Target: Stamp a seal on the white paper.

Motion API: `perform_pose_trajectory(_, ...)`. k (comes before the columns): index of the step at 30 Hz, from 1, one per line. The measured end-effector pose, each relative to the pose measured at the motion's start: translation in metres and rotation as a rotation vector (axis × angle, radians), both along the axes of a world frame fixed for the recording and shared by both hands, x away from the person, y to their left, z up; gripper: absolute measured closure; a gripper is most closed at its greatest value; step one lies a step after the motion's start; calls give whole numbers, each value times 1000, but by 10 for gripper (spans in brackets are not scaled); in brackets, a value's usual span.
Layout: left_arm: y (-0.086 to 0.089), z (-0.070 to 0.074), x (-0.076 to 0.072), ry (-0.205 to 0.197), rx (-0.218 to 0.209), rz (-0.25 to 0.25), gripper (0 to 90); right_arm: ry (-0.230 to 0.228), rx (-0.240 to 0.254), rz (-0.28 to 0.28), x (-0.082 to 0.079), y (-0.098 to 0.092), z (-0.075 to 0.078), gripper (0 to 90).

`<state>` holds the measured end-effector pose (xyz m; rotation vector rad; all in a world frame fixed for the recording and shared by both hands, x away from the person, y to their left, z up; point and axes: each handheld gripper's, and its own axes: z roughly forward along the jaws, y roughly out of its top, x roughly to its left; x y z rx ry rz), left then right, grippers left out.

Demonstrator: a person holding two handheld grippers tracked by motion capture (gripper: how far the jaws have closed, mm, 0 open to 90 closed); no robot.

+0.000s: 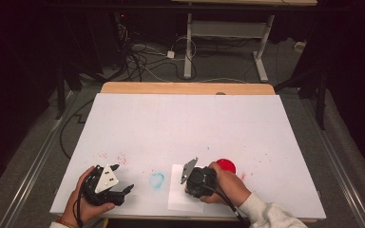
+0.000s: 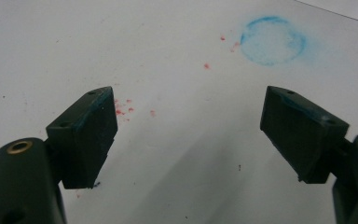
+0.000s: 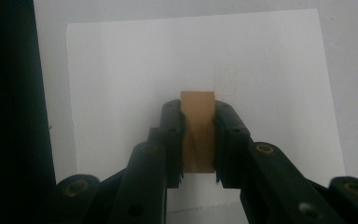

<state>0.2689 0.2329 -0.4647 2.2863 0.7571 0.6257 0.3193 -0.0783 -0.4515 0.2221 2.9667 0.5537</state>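
- We hold the right gripper (image 1: 186, 176) low over the near edge of the table, its jaws clamped on a small tan wooden block (image 3: 198, 130).
- In the right gripper view the wooden block stands upright between the two black pads (image 3: 172, 140), which press on its left and right faces; its top end sticks out past the fingertips.
- The block hangs over a white sheet of paper (image 3: 121, 93), which lies flat on the white table cover (image 1: 180, 123). We cannot tell whether the block's far end touches the paper.
- A faint reddish mark (image 3: 226, 77) shows on the paper just beyond the block, up and to the right of it.
- In the high view the paper (image 1: 177, 192) lies at the near edge, under the right gripper, and a round red ink pad (image 1: 226, 165) sits just beyond our right hand (image 1: 228, 185).
- Our left gripper (image 1: 123, 178) rests near the left front corner of the table in our left hand (image 1: 83, 202), well apart from the paper.
- Its jaws stand wide apart with nothing between them; the left gripper view shows bare cover between the pads (image 2: 303, 130).
- A blue ring-shaped smudge (image 2: 272, 41) lies ahead of the left gripper, between the two grippers in the high view (image 1: 156, 180).
- Small red specks (image 2: 123, 109) dot the cover near the left gripper's fingertips.
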Motion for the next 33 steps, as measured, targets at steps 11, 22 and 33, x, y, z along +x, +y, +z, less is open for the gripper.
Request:
perform_pose_trajectory(11,0,-1,0,13,-3,7,182,12,-1,1,1,-1,0,763)
perform_pose_trajectory(22,-1,-1,0,15,-1,5,182,16,-1,2,2,0,1,763)
perform_pose_trajectory(33,0,0,1,4,-2,2,182,-4,25,-9,2,-3,8,761)
